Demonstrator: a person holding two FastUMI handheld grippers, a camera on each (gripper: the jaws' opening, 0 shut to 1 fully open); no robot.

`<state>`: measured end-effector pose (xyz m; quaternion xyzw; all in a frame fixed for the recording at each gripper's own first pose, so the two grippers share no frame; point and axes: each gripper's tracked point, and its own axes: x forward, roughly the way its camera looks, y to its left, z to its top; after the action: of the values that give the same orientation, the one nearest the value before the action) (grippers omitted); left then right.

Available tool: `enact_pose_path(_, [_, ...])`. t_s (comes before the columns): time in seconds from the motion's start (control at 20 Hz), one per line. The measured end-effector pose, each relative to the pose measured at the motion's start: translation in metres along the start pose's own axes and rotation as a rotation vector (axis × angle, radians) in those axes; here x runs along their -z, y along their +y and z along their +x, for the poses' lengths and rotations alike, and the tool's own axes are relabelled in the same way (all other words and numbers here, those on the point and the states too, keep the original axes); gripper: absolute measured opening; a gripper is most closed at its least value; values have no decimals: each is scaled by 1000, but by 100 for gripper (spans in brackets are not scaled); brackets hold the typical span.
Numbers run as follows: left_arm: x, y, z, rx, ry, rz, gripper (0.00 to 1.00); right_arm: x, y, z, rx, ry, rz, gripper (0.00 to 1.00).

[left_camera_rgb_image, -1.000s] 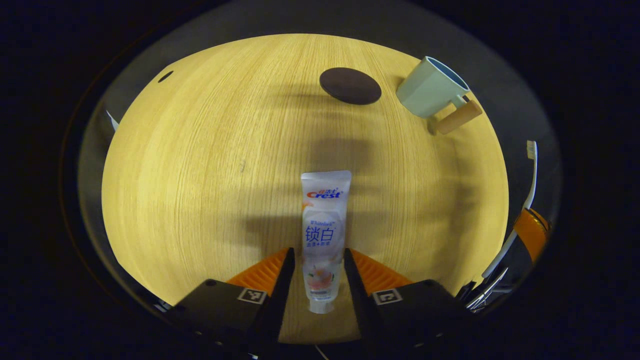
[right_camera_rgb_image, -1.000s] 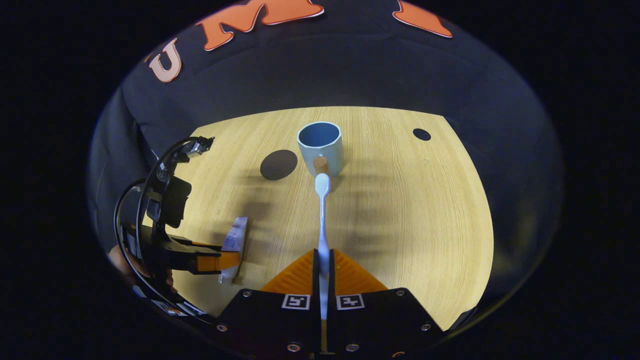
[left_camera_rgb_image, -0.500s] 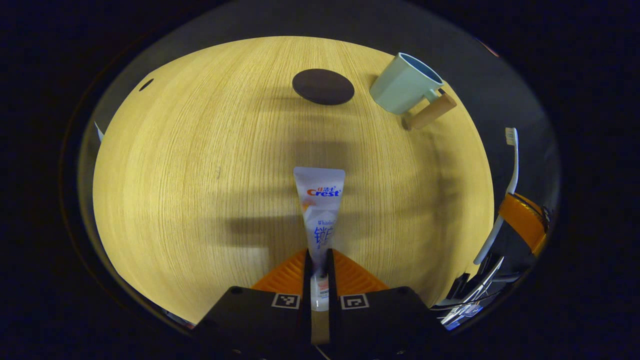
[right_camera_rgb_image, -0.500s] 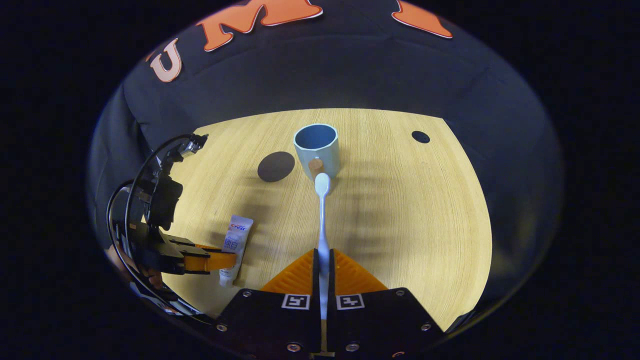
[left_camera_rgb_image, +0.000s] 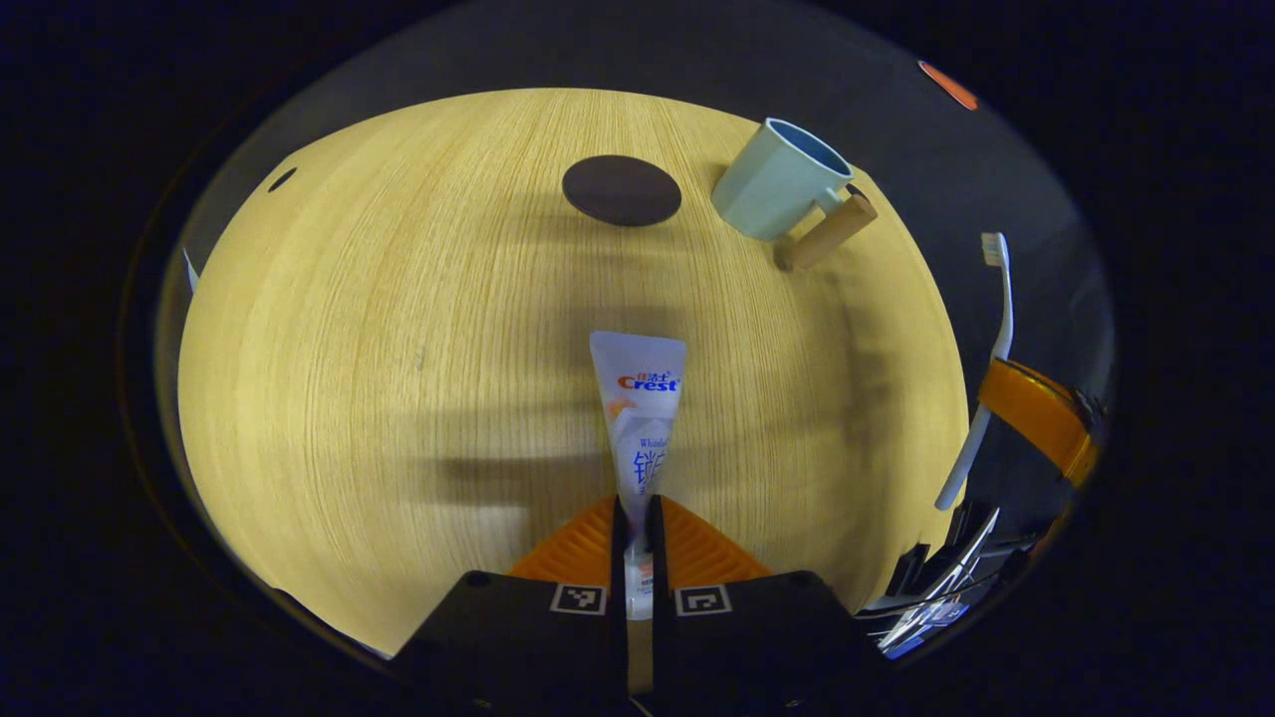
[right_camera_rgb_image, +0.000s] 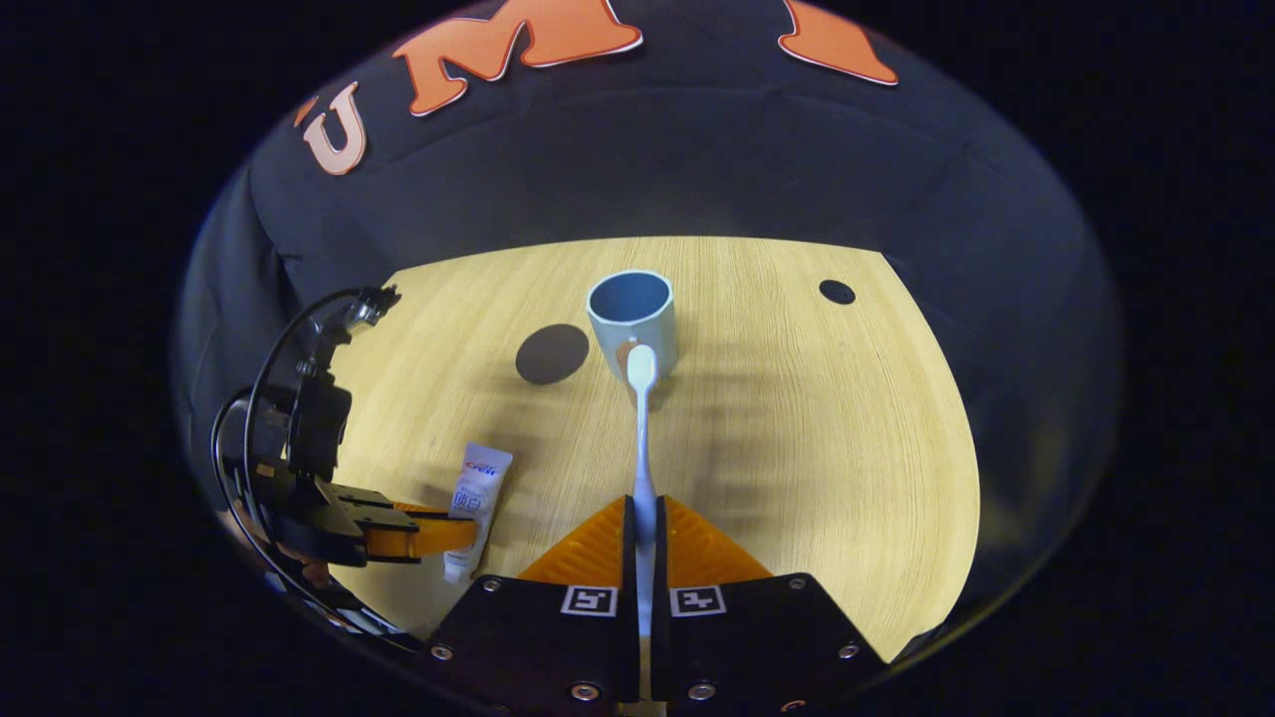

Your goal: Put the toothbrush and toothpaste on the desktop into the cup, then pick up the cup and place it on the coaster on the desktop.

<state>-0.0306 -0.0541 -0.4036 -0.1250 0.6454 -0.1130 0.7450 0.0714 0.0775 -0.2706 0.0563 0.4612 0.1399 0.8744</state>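
Right now toothpaste (left_camera_rgb_image: 637,418) tube is pinched near its cap end betw. both fingers of left claw (left_camera_rgb_image: 636,518), squeezed flat there, crimped end pointing fwd over the table (left_camera_rgb_image: 349,349). Toothbrush (right_camera_rgb_image: 642,438) is clamped by its handle in right claw (right_camera_rgb_image: 643,518), fingers closed tight on it, head reaching toward the cup (right_camera_rgb_image: 633,319). Cup stands upright on table, open top, wooden handle facing the right claw. Dark round coaster (right_camera_rgb_image: 553,353) lies flat just beside cup, bare, not touching it. Small dark hole (right_camera_rgb_image: 837,291) in table farther off.
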Motion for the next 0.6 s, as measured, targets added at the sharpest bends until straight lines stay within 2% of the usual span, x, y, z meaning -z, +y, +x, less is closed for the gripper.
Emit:
enact_pose_path(0.2, [-19, 25, -22, -32, -78, 42, 10, -25, 6, 4, -50, -102, 13, 5])
enact_pose_path(0.25, [-24, 32, -27, -36, -93, 46, 12, -34, 7, 4, -54, -136, 5, 5])
enact_pose_path(0.35, [-33, 45, -37, -44, -112, 52, 10, -58, 8, 6, -52, -222, -16, 5])
enact_pose_path(0.6, [-20, 50, -74, -69, -151, 78, 10, -116, 14, 4, -62, -446, -42, 5])
